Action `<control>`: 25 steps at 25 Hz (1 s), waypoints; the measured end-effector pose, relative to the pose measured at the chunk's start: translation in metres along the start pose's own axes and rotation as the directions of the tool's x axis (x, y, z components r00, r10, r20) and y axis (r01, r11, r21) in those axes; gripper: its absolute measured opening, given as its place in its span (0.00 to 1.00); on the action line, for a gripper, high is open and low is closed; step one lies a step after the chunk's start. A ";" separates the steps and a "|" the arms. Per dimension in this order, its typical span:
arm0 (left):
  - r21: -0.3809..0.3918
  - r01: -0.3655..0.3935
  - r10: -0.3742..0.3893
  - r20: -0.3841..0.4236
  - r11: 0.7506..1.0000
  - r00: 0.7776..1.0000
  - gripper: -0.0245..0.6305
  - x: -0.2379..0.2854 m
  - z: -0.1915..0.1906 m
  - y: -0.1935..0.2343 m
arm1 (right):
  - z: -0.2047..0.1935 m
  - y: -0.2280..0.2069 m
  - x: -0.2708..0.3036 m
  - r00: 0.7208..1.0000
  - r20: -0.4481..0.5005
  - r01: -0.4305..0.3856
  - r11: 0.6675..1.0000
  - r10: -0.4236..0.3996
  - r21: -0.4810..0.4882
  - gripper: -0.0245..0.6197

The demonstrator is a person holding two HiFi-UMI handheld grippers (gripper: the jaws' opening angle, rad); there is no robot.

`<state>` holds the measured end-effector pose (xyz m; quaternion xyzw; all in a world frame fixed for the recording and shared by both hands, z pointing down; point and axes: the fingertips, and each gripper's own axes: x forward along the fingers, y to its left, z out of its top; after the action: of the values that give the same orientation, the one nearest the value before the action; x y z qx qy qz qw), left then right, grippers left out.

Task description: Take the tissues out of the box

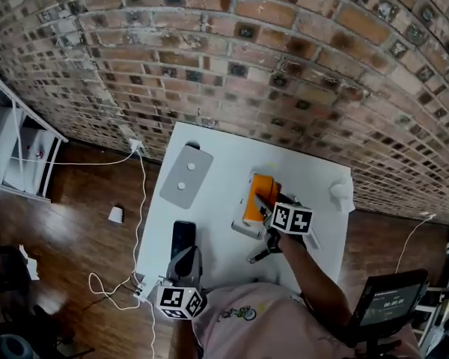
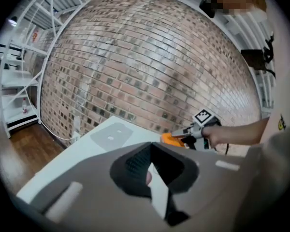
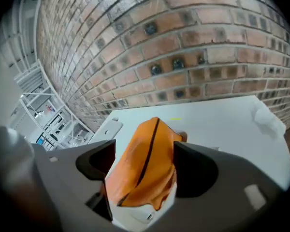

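An orange tissue pack (image 1: pixel 253 199) with a white base lies on the white table (image 1: pixel 217 152), right of the middle. My right gripper (image 1: pixel 266 203) reaches over it. In the right gripper view the orange tissue pack (image 3: pixel 146 161) sits between the jaws of the right gripper (image 3: pixel 144 152), close against the right one, with a dark gap at the left one. My left gripper (image 1: pixel 183 266) hovers at the table's near edge. Seen in its own view, the left gripper (image 2: pixel 149 172) is shut with nothing clearly in it. A crumpled white tissue (image 1: pixel 342 193) lies at the far right corner.
A flat grey plate (image 1: pixel 185 175) lies on the table's left part, and a black slab (image 1: pixel 182 238) near the front edge. A brick wall runs behind the table. On the wooden floor at left are a white cable (image 1: pixel 138 200) and a small cup (image 1: pixel 116 215).
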<state>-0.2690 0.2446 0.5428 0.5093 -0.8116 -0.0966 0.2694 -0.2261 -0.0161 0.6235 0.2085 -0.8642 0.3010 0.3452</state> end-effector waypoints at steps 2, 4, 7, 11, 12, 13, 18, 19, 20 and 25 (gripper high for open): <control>-0.016 -0.003 0.003 -0.013 1.000 1.000 0.04 -0.006 -0.008 0.001 | -0.004 0.001 -0.027 1.000 0.026 0.003 0.997 -0.001 -0.071 0.60; -0.039 0.003 -0.004 -0.038 0.999 0.999 0.05 -0.009 -0.019 0.001 | -0.013 0.002 -0.053 0.999 0.028 -0.021 0.992 0.025 -0.126 0.60; -0.031 0.047 -0.049 -0.073 0.998 0.996 0.05 -0.006 -0.037 -0.006 | -0.009 0.012 -0.078 0.993 0.098 -0.044 0.972 0.069 -0.230 0.59; 0.026 0.113 -0.109 -0.099 0.993 0.989 0.05 0.007 -0.030 -0.020 | 0.009 0.048 -0.051 0.982 0.176 0.052 0.804 0.066 -0.593 0.39; 0.034 0.119 -0.115 -0.096 0.992 0.989 0.04 0.013 -0.027 -0.023 | -0.008 0.048 -0.023 0.998 0.053 0.020 0.737 0.022 -0.676 0.30; 0.041 0.122 -0.118 -0.091 0.992 0.989 0.05 0.018 -0.025 -0.025 | -0.030 0.045 0.001 0.995 -0.096 -0.047 0.679 -0.035 -0.733 0.20; 0.092 0.120 -0.110 -0.111 0.989 0.988 0.05 0.021 -0.028 -0.028 | -0.057 0.071 -0.035 0.966 -0.242 -0.241 0.653 0.091 -0.718 0.19; 0.087 0.122 -0.111 -0.119 0.989 0.987 0.05 0.020 -0.030 -0.028 | -0.064 0.065 -0.051 0.963 -0.242 -0.258 0.667 0.120 -0.699 0.20; 0.080 0.128 -0.117 -0.132 0.988 0.984 0.05 0.020 -0.035 -0.030 | -0.075 0.052 -0.065 0.962 -0.246 -0.261 0.685 0.122 -0.680 0.21; 0.118 0.214 -0.176 -0.269 0.970 0.947 0.05 0.022 -0.070 -0.052 | -0.147 -0.060 -0.121 0.959 -0.276 -0.091 0.859 -0.060 -0.503 0.26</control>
<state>-0.1990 0.2099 0.5863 0.6136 -0.7204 0.0036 0.3233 -0.0414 0.0558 0.6440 0.0574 -0.8564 0.0905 0.5051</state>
